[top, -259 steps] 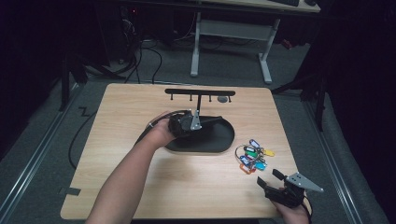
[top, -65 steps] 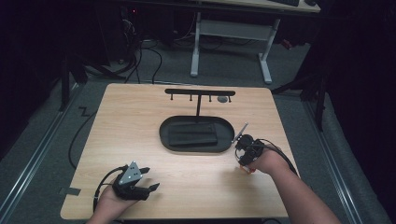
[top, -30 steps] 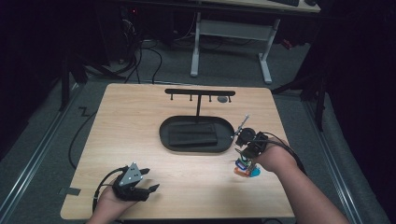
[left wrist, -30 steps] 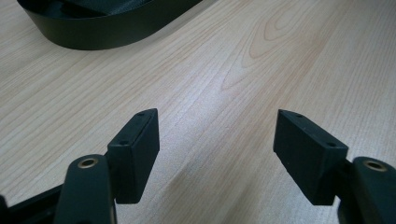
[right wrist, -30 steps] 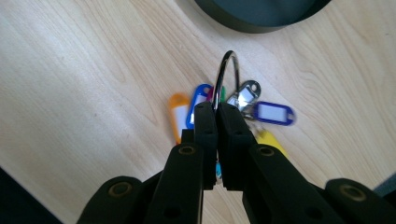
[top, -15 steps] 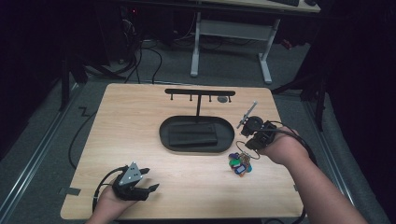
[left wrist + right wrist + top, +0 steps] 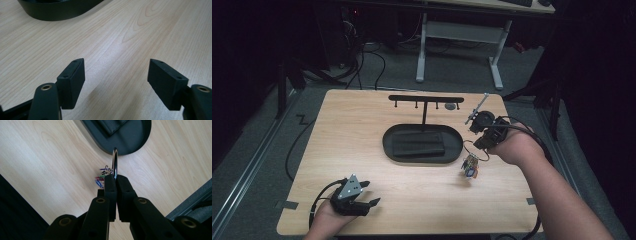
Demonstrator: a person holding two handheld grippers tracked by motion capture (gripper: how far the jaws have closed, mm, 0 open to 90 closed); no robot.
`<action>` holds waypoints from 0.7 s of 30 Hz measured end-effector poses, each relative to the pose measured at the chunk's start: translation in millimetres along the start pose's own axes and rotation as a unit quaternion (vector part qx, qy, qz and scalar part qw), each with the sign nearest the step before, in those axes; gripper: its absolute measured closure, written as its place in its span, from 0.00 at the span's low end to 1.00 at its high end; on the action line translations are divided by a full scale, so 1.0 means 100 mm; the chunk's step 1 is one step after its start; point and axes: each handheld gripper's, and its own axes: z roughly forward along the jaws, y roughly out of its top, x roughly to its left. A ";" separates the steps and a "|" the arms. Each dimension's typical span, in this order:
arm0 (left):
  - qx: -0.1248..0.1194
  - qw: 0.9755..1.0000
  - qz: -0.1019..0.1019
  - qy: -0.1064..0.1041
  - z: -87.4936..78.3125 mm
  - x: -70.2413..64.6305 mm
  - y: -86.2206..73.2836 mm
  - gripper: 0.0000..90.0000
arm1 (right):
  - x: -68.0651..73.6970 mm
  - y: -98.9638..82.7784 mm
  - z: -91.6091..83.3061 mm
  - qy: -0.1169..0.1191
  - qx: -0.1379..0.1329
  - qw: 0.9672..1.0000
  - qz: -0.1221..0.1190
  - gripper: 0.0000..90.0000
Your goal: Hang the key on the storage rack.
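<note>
We see the right claw (image 7: 480,136) lifted above the right side of the table (image 7: 362,130), its jaws pressed together on a metal ring (image 7: 115,162). In the right gripper view the ring stands on edge, rising straight out from between the two black pads, and a bunch of small coloured keys (image 7: 470,167) hangs from it below the jaws. In the high view the bunch dangles clear of the wood, just off the right end of the black oval tray (image 7: 389,145), and the ring arcs from the claw down to it. We cannot make out the single pieces of the bunch; they are too small.

The tray sits mid-table with a dark folded pad (image 7: 419,143) lying in it. Behind it stands a black T-shaped rack (image 7: 426,99) with short pegs under its crossbar.

The left claw (image 7: 364,196) rests on the table near the front left corner, well apart from the bunch. Its jaws stand wide apart with only bare wood between them, and the tray's rim shows at the top of the left gripper view.
</note>
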 end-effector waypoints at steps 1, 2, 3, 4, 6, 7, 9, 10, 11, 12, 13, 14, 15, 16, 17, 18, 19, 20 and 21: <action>0.001 1.000 0.003 0.001 0.00 -0.01 -0.01 0.34 | -0.01 0.02 -0.01 0.000 0.000 1.000 -0.001 0.98; 0.003 1.000 0.004 0.001 -0.01 -0.01 -0.01 0.34 | -0.01 0.04 -0.02 -0.002 0.001 1.000 -0.002 0.98; 0.003 1.000 0.004 0.002 -0.02 -0.01 -0.01 0.34 | -0.01 0.06 -0.03 -0.003 0.003 1.000 0.001 0.98; 0.003 1.000 0.004 0.002 -0.02 -0.01 -0.01 0.34 | -0.01 0.06 -0.03 -0.003 0.003 1.000 0.001 0.98; 0.000 1.000 0.003 0.003 -0.03 -0.02 -0.01 0.34 | -0.03 0.12 -0.05 -0.004 -0.003 1.000 -0.002 0.98; -0.001 1.000 0.002 0.003 -0.04 -0.02 -0.01 0.34 | -0.03 0.14 -0.06 -0.005 -0.006 1.000 -0.003 0.98; 0.000 1.000 0.003 0.005 -0.05 -0.03 -0.03 0.34 | -0.05 0.20 -0.07 -0.005 -0.007 1.000 -0.005 0.98; 0.000 1.000 0.003 0.005 -0.05 -0.03 -0.03 0.33 | -0.05 0.20 -0.07 -0.005 -0.007 1.000 -0.005 0.98; 0.000 1.000 0.001 0.005 -0.06 -0.02 -0.04 0.33 | -0.07 0.23 -0.07 -0.006 -0.007 1.000 -0.007 0.98; -0.005 1.000 0.000 0.006 -0.06 -0.01 -0.04 0.33 | -0.08 0.24 -0.07 -0.006 -0.009 1.000 -0.008 0.98; -0.006 1.000 -0.001 0.006 -0.06 -0.01 -0.03 0.33 | -0.09 0.26 -0.07 -0.006 -0.011 1.000 -0.007 0.98; -0.006 1.000 -0.001 0.006 -0.06 -0.01 -0.03 0.33 | -0.09 0.26 -0.07 -0.006 -0.011 1.000 -0.007 0.98; -0.007 1.000 0.001 0.006 -0.06 -0.01 -0.03 0.33 | -0.09 0.27 -0.07 -0.006 -0.013 1.000 -0.004 0.98; -0.006 1.000 0.002 0.006 -0.06 -0.02 -0.03 0.33 | -0.11 0.29 -0.07 -0.006 -0.015 1.000 -0.005 0.98; -0.004 1.000 0.002 0.005 -0.06 -0.02 -0.04 0.33 | -0.12 0.30 -0.06 -0.005 -0.016 1.000 -0.005 0.98; -0.003 1.000 0.003 0.005 -0.06 -0.02 -0.04 0.33 | -0.13 0.31 -0.06 -0.005 -0.016 1.000 -0.003 0.98; -0.003 1.000 0.003 0.005 -0.05 -0.02 -0.04 0.33 | -0.14 0.33 -0.06 -0.007 -0.016 1.000 -0.003 0.98; -0.001 1.000 0.003 0.004 -0.05 -0.02 -0.04 0.33 | -0.15 0.34 -0.07 -0.009 -0.016 1.000 0.001 0.98; -0.001 1.000 0.004 0.004 -0.05 -0.02 -0.04 0.33 | -0.18 0.37 -0.07 -0.009 -0.021 1.000 0.002 0.98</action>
